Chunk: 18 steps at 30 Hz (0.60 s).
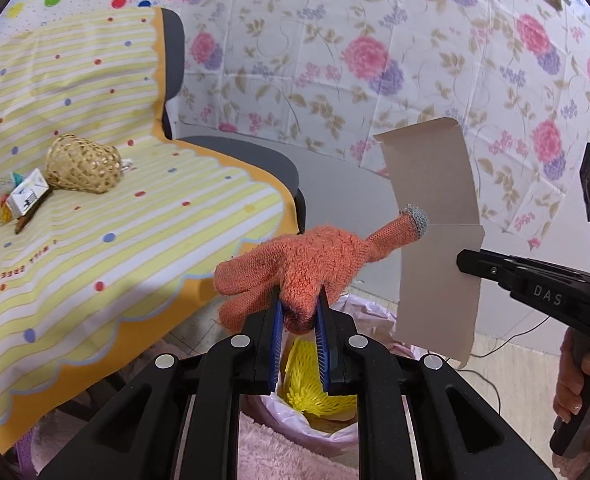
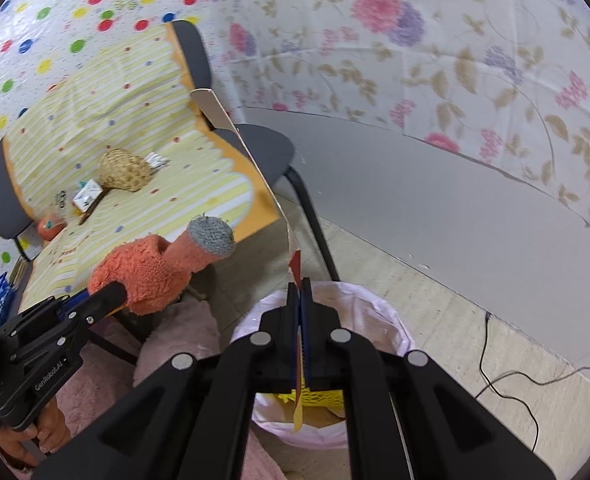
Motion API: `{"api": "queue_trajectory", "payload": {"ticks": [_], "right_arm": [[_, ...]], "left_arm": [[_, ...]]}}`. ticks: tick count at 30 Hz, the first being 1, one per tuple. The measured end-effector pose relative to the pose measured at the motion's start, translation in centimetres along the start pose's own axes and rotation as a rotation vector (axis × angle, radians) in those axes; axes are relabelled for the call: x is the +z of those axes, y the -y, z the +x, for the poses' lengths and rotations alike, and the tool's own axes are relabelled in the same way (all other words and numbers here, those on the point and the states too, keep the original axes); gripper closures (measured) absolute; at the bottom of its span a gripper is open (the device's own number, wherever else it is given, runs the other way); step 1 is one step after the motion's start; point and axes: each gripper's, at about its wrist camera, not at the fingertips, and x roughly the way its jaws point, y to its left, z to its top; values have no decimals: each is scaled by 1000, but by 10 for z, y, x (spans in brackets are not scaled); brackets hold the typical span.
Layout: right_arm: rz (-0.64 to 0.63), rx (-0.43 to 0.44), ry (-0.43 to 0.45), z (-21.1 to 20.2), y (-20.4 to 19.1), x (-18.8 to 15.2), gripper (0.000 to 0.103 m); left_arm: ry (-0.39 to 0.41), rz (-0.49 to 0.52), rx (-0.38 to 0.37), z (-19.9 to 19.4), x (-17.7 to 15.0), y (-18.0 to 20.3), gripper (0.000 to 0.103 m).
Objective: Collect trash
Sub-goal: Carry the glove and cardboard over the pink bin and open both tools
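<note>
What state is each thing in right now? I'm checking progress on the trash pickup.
left gripper: shut on the orange glove.
orange glove: held in the air above the bin.
right gripper: shut on the cardboard.
cardboard: flattened, held upright.
trash bin: open, pink liner, yellow foam net inside.
wicker basket: lying on its side on the covered seat.
small carton: lying beside the basket.

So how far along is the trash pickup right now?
Done: yellow foam netting already lies in the lined bin. In hand: the left gripper clamps an orange glove and the right gripper pinches flattened cardboard, both above the bin. Left: a small carton and other bits beside the wicker basket on the covered chairs.
</note>
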Motion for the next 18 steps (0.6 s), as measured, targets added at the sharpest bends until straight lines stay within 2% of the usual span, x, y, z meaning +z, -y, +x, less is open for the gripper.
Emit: {"api": "queue_trajectory", "payload": {"ticks": [9,12,15,16,18], "right_arm": [[23,-23,-29,21,19,-1,101],[37,-26,-44,31,25,1,101],[45,-26,-59,40,29,3,100],[46,-22,-70,44,30,3,98],[54,-25,-77,46,31,3,85]], "left_arm": [[-82,50,-34,41,1,16,85],[-106,55,-41,54,4,19,79],[-119,51,-48,61,7,18,63],[-119,49,-46,61,7,17,55],[-112,42,-39,60,10,14,53]]}}
